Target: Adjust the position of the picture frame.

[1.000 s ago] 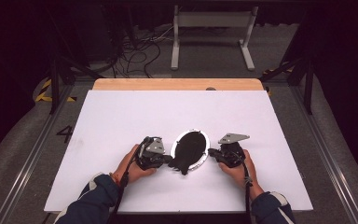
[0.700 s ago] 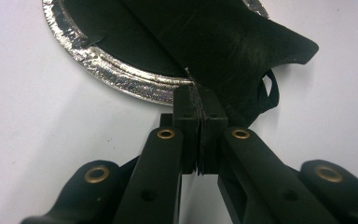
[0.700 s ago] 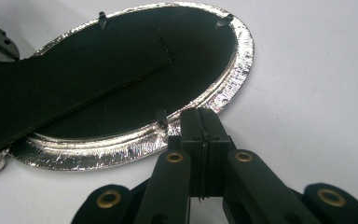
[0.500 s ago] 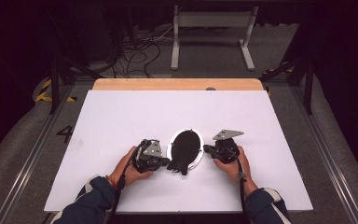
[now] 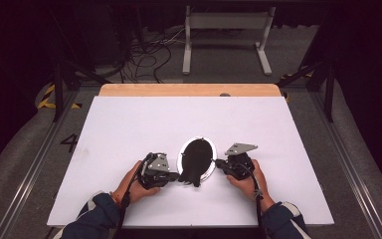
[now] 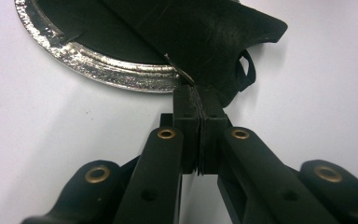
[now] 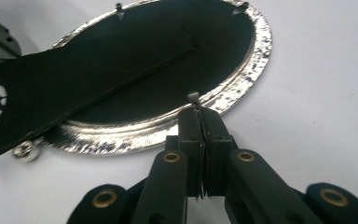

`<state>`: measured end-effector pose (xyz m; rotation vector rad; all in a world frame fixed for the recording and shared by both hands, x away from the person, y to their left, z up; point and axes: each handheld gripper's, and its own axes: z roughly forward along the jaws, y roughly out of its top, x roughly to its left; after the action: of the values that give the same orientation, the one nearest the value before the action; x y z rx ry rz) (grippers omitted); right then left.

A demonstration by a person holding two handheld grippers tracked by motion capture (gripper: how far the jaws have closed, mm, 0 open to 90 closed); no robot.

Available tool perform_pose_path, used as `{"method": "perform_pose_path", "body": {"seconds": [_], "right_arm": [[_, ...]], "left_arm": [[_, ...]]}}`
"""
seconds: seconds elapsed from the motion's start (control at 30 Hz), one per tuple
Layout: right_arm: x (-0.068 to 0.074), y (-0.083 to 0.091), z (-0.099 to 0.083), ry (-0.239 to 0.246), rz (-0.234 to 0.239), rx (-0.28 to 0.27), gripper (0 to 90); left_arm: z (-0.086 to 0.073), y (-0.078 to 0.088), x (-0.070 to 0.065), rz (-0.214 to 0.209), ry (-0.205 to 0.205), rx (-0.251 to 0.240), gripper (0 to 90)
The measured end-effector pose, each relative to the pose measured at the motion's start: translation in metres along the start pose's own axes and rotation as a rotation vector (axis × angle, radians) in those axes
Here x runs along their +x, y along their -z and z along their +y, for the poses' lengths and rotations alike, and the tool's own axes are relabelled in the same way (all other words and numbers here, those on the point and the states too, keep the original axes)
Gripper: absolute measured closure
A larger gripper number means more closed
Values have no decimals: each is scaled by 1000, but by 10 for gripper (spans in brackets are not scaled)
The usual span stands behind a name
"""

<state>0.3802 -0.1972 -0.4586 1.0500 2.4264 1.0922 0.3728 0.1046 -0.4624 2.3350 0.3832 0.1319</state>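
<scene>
- Oval frame (image 5: pixel 197 158) w/ silver rim lay on white counter (image 5: pixel 129 124), btwn both hands.
- Left hand-held gripper (image 6: pixel 197 95) pinched its black backing flap (image 6: pixel 205 42); right hand-held gripper (image 7: pixel 199 114) was pressed together at rim (image 7: pixel 242 88), by a small pin (image 7: pixel 193 96).
- Prob. step: opening back; next needs steady lift, rim pinned.

An oval picture frame (image 5: pixel 197 159) is lying face down on the white table, near its front edge, with its long axis running roughly away from the person. Its silver, hammered-looking metal rim (image 7: pixel 242 88) is shining around a flat black back panel (image 6: pixel 98 28). A black easel stand (image 7: pixel 74 88) is lying across that back, its flared foot jutting out past the rim at the near end of the oval and resting close to the table. Small metal pins are sticking up along the rim's inner edge, and a little round silver ball foot (image 7: pixel 24 150) is showing under the rim beside the stand's foot.
</scene>
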Motion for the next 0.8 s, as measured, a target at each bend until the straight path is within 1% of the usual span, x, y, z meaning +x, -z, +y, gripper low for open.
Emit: {"method": "perform_pose_path", "body": {"seconds": [0.03,0.1,0.2,0.27,0.33,0.4,0.53,0.6,0.63,0.73,0.77,0.8], "right_arm": [[2,0,-1,0,1,-5,889],[4,1,-3,2,-10,-14,898],[4,-1,-2,-14,-17,-17,900],[4,-1,-2,-15,-19,-17,900],[3,-2,-1,-13,-20,-20,900],[3,-4,0,-10,-32,-21,900],[2,-6,3,-15,-43,-23,900],[0,-7,4,-23,-46,-24,900],[0,-8,5,-20,-50,-23,900],[-2,-9,6,-25,-57,-25,900],[-2,-9,6,-25,-57,-25,900],[-2,-9,6,-23,-62,-26,900]], "left_arm": [[0,0,-1,8,0,-2,897],[-1,0,-3,12,22,-6,897],[-2,-2,-1,7,48,-27,899],[-2,-3,-2,5,54,-32,899],[-1,-4,-2,14,46,-38,899],[1,-6,-3,26,41,-41,898],[3,-9,-4,26,47,-47,897],[4,-9,-3,24,39,-46,897],[4,-10,-3,21,42,-46,897],[5,-11,-4,26,44,-47,897],[6,-11,-4,27,42,-48,897],[6,-11,-4,31,30,-45,897]]}}
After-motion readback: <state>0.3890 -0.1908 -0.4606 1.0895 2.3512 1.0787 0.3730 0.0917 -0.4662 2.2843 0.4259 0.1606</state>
